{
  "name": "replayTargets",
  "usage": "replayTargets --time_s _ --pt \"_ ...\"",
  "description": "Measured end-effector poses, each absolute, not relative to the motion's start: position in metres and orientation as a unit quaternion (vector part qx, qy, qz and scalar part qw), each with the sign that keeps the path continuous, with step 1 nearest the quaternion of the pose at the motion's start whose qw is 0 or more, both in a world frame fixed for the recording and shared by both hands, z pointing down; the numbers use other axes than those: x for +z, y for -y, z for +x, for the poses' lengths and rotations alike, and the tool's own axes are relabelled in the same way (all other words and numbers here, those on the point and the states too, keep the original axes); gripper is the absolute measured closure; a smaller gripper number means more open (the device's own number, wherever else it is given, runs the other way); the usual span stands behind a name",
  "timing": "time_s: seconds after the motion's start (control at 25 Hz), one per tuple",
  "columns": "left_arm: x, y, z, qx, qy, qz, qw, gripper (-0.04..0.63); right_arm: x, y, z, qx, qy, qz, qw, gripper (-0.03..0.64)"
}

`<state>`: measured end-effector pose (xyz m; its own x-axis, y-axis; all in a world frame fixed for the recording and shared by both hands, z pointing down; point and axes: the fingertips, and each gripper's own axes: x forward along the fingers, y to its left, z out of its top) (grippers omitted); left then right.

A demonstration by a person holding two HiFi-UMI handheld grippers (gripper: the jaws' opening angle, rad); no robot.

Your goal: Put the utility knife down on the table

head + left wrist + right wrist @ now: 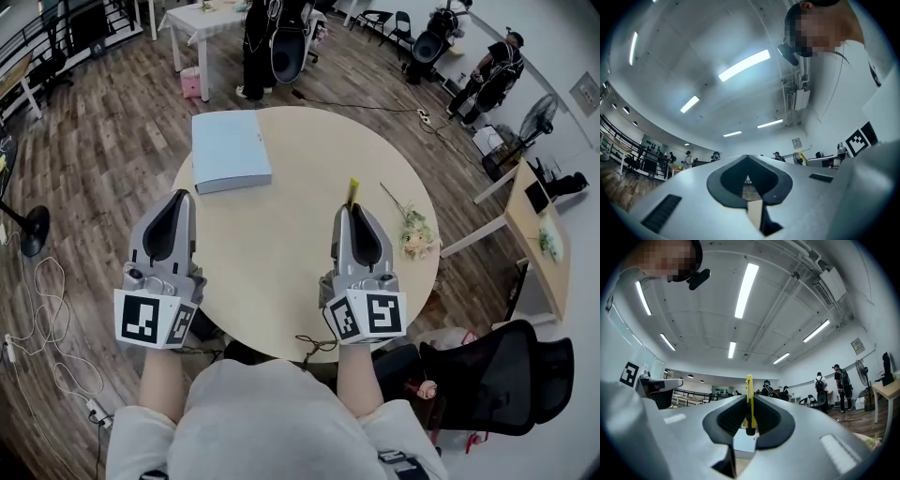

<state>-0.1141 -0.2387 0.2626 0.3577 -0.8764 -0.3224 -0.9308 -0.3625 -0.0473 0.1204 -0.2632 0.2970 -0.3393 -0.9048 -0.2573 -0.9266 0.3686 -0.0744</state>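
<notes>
Utility knife (pixel 352 191) first: it sits pinched in my right hand-held gripper (pixel 355 210), right of centre in the head view, with its yellow end poking out past the jaw tips over the pale round tabletop (pixel 281 244). In the right gripper view it shows as a thin yellow strip standing edge-on at the middle of the frame, the pads pressed against its two flat sides and a dark end sitting lower in the hollow between them. I cannot tell whether the blade is out, nor whether the tip touches the tabletop. I judge it light and stiff, with a narrow, smooth plastic body, so it needs little squeeze but could pivot or slide in the pads if I tilt it carelessly. The flat sides at mid-body are the right place to hold, well away from the blade end, and that looks like where the jaws have it. Being thin, it should lie flat once lowered instead of rolling. My left hand-held gripper (pixel 178 197), at the left of the head view, has its jaw tips together with nothing between them. A pale blue folder (pixel 231 150) lies at the upper left of the tabletop and a sprig of flowers (pixel 412 231) near its right edge, both well apart from the bare middle.
</notes>
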Motion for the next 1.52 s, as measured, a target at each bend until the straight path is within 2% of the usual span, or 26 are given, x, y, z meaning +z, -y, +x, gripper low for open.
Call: replayTargets --time_s 0.28,0.92,1.52 --pt "0.281 0.278 -0.127 0.109 -0.545 -0.827 0.085 0.588 0.326 0.306 0.094 0.002 -0.824 -0.560 0.090 0.560" --pt "0.337 0.326 -0.152 0.074 -0.545 -0.835 0.023 0.588 0.453 0.377 0.045 -0.152 -0.822 -0.548 -0.014 0.560" --pt "0.367 0.353 -0.169 0.054 -0.553 -0.831 -0.007 0.588 0.572 0.407 0.016 -0.246 -0.804 -0.528 -0.124 0.560"
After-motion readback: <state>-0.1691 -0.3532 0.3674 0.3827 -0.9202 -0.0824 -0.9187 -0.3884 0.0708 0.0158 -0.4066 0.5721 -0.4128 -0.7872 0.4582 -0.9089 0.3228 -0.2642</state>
